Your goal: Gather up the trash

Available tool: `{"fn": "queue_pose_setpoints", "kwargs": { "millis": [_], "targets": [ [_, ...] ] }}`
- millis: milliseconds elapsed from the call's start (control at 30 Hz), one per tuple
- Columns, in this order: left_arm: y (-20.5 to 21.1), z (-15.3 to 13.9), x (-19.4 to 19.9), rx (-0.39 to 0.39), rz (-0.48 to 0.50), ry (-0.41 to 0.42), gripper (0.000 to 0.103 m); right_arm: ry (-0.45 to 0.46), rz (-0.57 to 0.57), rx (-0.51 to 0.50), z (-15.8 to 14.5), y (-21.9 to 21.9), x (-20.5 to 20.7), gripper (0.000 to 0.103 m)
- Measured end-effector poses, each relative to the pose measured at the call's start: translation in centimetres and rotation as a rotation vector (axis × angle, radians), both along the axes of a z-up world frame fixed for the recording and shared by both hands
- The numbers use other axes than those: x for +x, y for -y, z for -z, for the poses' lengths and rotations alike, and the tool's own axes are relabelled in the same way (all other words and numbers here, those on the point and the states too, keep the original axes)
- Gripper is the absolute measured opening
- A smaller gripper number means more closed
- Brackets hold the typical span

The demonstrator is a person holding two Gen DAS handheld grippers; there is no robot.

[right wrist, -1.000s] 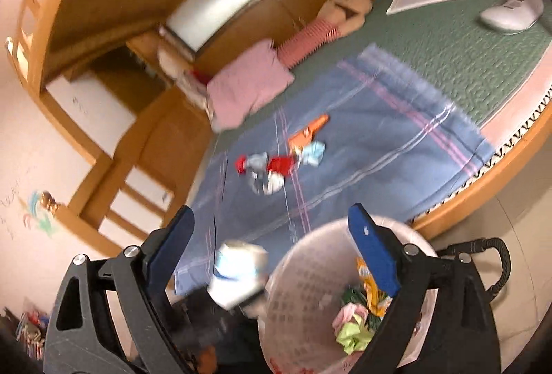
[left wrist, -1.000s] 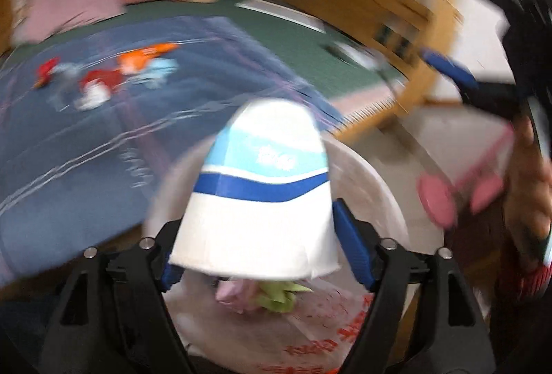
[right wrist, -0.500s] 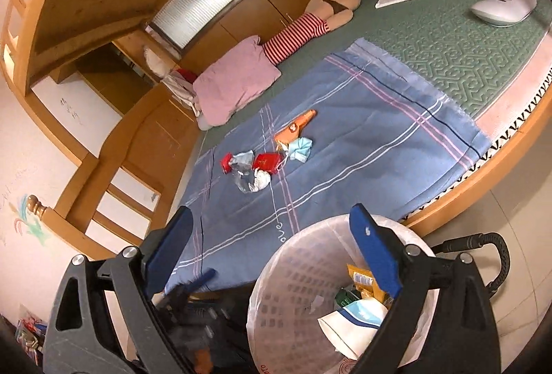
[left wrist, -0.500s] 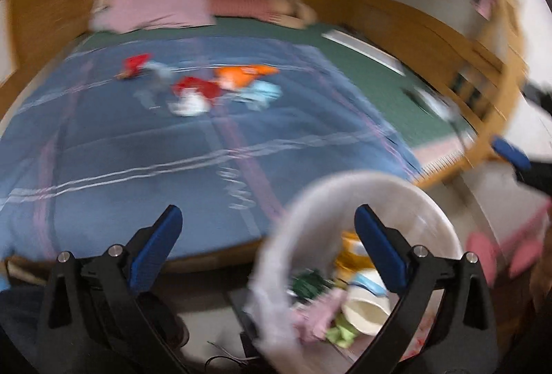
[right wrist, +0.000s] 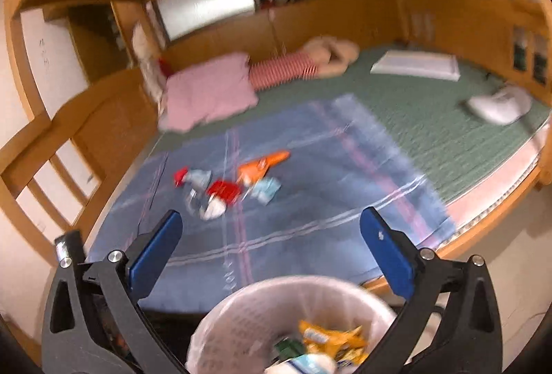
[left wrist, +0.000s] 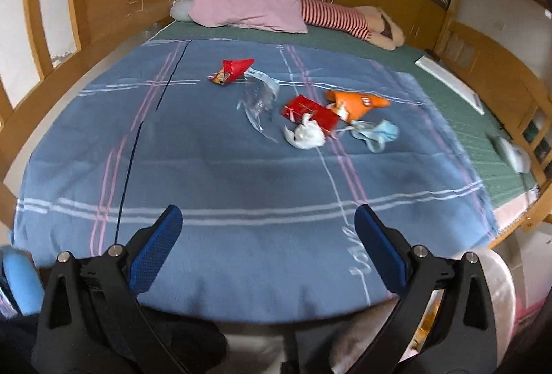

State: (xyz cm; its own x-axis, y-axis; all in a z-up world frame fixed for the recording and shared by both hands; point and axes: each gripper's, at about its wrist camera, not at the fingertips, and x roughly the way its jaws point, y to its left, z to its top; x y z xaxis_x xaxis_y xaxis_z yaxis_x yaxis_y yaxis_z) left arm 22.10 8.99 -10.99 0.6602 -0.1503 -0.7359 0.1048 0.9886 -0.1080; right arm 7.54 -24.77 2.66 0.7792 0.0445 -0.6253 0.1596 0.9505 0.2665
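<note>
Both tongs gape wide with nothing between their ribbed blue pads: the left tongs (left wrist: pixel 267 236) over a soft blue plaid blanket (left wrist: pixel 214 167), the right tongs (right wrist: pixel 270 236), whose jaws have just been opening, above the perforated white bin (right wrist: pixel 241 315). Trash lies mid-blanket, close together: a crinkled red wrapper (left wrist: pixel 231 70), clear film (left wrist: pixel 258 98), a flat red packet (left wrist: pixel 308 110), a crumpled white tissue (left wrist: pixel 307 134), an orange pouch (left wrist: pixel 355 101), a limp blue mask (left wrist: pixel 379 134). Yellow wrappers (right wrist: pixel 331 336) sit in the bin.

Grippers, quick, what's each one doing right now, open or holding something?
Left gripper: open, empty, jaws just opened wider.
Right gripper: open, empty, jaws just opened wider.
</note>
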Motion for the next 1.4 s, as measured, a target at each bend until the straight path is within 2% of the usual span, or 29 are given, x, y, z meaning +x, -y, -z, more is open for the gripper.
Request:
{"fn": "queue_pose_setpoints", "kwargs": {
  "millis": [100,133,200,233,300,400,533,633,733,800,833,933,967,1033,1067,1100,1133,1233,1267,1300,1333,1367,1400],
  "targets": [
    [0.5,0.5,1.8,0.007,-0.002,-0.028,0.099,-0.115,-0.043,-0.028,2.1,-1.2,3.2,0.1],
    [0.7,0.7,2.5,0.013,0.007,-0.038,0.099,-0.123,-0.043,-0.031,2.1,-1.3,3.6,0.1],
    [0.8,1.1,3.7,0.061,0.001,-0.036,0.1,-0.171,-0.057,-0.035,3.4,-2.0,6.2,0.1],
    [0.4,1.1,4.4,0.126,-0.048,-0.015,0.1,-0.179,-0.063,-0.035,3.8,-2.2,6.7,0.1],
    [-1.0,1.2,5.6,0.171,-0.142,-0.01,0.1,-0.202,-0.078,-0.037,4.7,-2.9,9.0,0.1],
    [-4.4,1.2,7.5,0.089,-0.262,-0.064,0.1,-0.23,-0.107,-0.041,6.0,-4.0,13.1,0.1],
    [-9.8,1.4,9.1,-0.02,-0.454,-0.096,0.1,-0.263,-0.153,-0.026,7.8,-6.0,19.1,0.1],
    [-11.7,2.3,8.7,-0.103,-0.501,-0.12,0.1,-0.313,-0.199,0.0,10.0,-8.4,24.2,0.1],
    [-12.6,3.9,8.6,-0.167,-0.528,-0.18,0.1,-0.377,-0.214,-0.04,13.1,-11.2,28.7,0.1],
    [-12.9,4.6,8.9,-0.188,-0.518,-0.221,0.1,-0.445,-0.207,-0.064,16.2,-13.1,31.6,0.1],
    [-13.1,4.8,8.9,-0.18,-0.524,-0.23,0.1,-0.457,-0.203,-0.066,16.8,-13.5,32.2,0.098],
    [-13.6,4.9,8.6,-0.185,-0.554,-0.218,0.1,-0.524,-0.207,-0.066,19.8,-14.7,33.9,0.087],
    [-13.8,4.9,8.4,-0.196,-0.562,-0.216,0.1,-0.548,-0.212,-0.072,20.7,-15.1,34.2,0.079],
    [-14.0,5.1,8.2,-0.212,-0.569,-0.225,0.1,-0.577,-0.241,-0.075,21.7,-15.6,34.4,0.052],
    [-14.2,5.1,8.0,-0.214,-0.571,-0.228,0.1,-0.588,-0.271,-0.064,22.0,-15.8,34.1,0.028],
    [-14.3,5.1,7.9,-0.218,-0.575,-0.231,0.1,-0.579,-0.29,-0.061,21.7,-15.9,33.5,0.026],
    [-14.4,5.0,7.7,-0.225,-0.583,-0.229,0.1,-0.574,-0.313,-0.055,21.5,-16.1,33.1,0.026],
    [-15.0,4.7,6.9,-0.265,-0.61,-0.211,0.1,-0.601,-0.488,0.043,20.4,-17.3,30.9,0.026],
    [-15.2,4.8,6.7,-0.281,-0.617,-0.208,0.1,-0.623,-0.594,0.091,20.1,-18.1,29.9,0.026],
    [-15.2,4.8,6.6,-0.294,-0.617,-0.212,0.1,-0.63,-0.671,0.087,19.4,-19.0,28.9,0.028],
    [-15.1,5.0,6.6,-0.298,-0.613,-0.218,0.1,-0.621,-0.688,0.064,18.9,-19.3,28.6,0.032],
    [-14.9,5.1,6.8,-0.3,-0.605,-0.229,0.1,-0.582,-0.688,-0.001,17.7,-19.5,28.2,0.051],
    [-14.6,5.3,6.9,-0.298,-0.593,-0.24,0.1,-0.521,-0.657,-0.054,16.4,-19.3,28.3,0.082]
  ]
}}
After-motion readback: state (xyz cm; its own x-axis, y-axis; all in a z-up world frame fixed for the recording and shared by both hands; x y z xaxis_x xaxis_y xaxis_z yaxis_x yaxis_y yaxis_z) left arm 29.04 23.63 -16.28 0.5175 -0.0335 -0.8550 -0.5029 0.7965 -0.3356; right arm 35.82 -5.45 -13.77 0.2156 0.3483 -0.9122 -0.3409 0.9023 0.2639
